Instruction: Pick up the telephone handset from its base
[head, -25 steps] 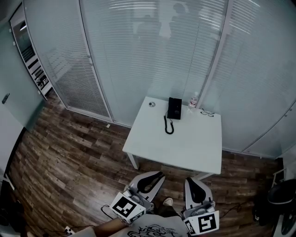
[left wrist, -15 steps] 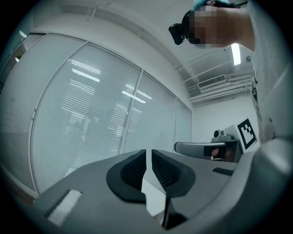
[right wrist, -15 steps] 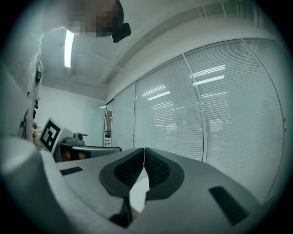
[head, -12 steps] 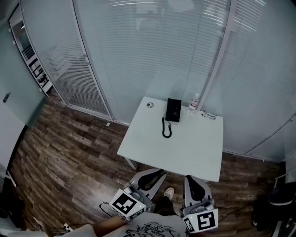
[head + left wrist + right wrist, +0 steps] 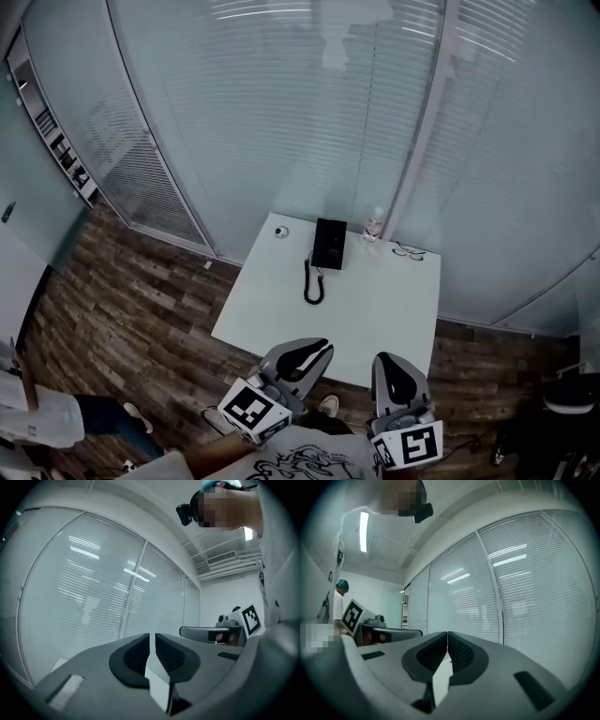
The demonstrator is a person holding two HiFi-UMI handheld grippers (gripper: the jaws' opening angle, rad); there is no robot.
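Note:
A black telephone point(image 5: 328, 244) with its handset lying on the base sits at the far side of the white table point(image 5: 375, 309); its coiled cord point(image 5: 314, 281) trails toward me. Both grippers are held level at the table's near edge, well short of the phone. My left gripper point(image 5: 317, 347) is shut with nothing between its jaws, as the left gripper view point(image 5: 152, 637) also shows. My right gripper point(image 5: 390, 362) is likewise shut and empty point(image 5: 447, 634). Neither gripper view shows the phone; both show only glass walls with blinds.
A clear bottle point(image 5: 374, 223), a pair of glasses point(image 5: 408, 250) and a small round object point(image 5: 281, 232) lie near the phone. Glass partitions close in behind the table. A person's leg point(image 5: 56, 420) shows at lower left, a dark chair point(image 5: 572, 394) at lower right.
Both grippers have moved forward toward the table, still shut; its near edge now lies just under their tips. The phone looks nearer. A person has come into view at lower left.

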